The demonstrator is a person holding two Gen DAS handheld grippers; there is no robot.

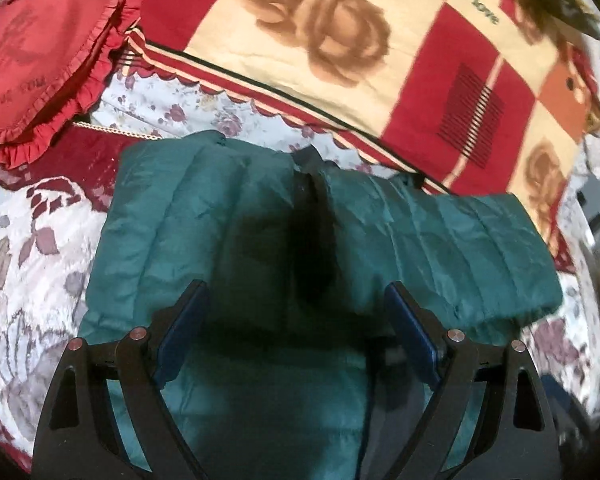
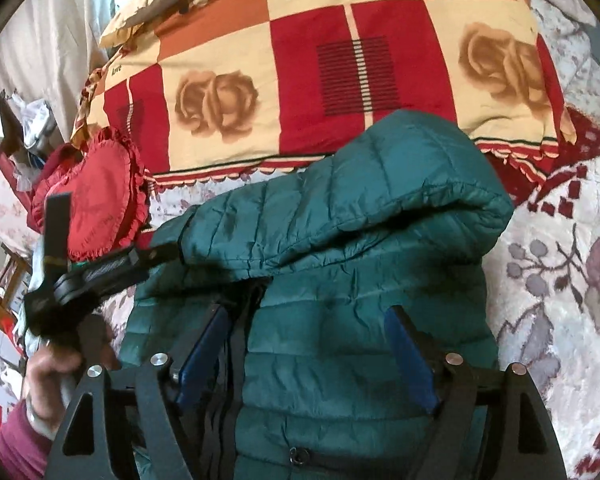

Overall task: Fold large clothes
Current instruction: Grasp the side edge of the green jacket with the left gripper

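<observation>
A teal quilted puffer jacket (image 1: 236, 216) lies on the bed, front up, with its black zipper strip (image 1: 312, 196) down the middle. My left gripper (image 1: 298, 296) hovers just above it, open, with nothing between the blue pads (image 1: 180, 332). In the right wrist view the jacket (image 2: 360, 280) has its hood (image 2: 380, 184) folded over the body. My right gripper (image 2: 306, 320) is open over the jacket's chest, right of the zipper strip (image 2: 236, 344). The left gripper (image 2: 100, 268) shows there at the jacket's left edge, held by a hand (image 2: 56, 364).
A floral white-and-maroon bedspread (image 1: 40, 240) covers the bed. A red, cream and orange patchwork quilt (image 2: 340, 80) lies folded beyond the jacket. A red frilled heart cushion (image 1: 40, 52) sits at the far left, also in the right wrist view (image 2: 100, 208).
</observation>
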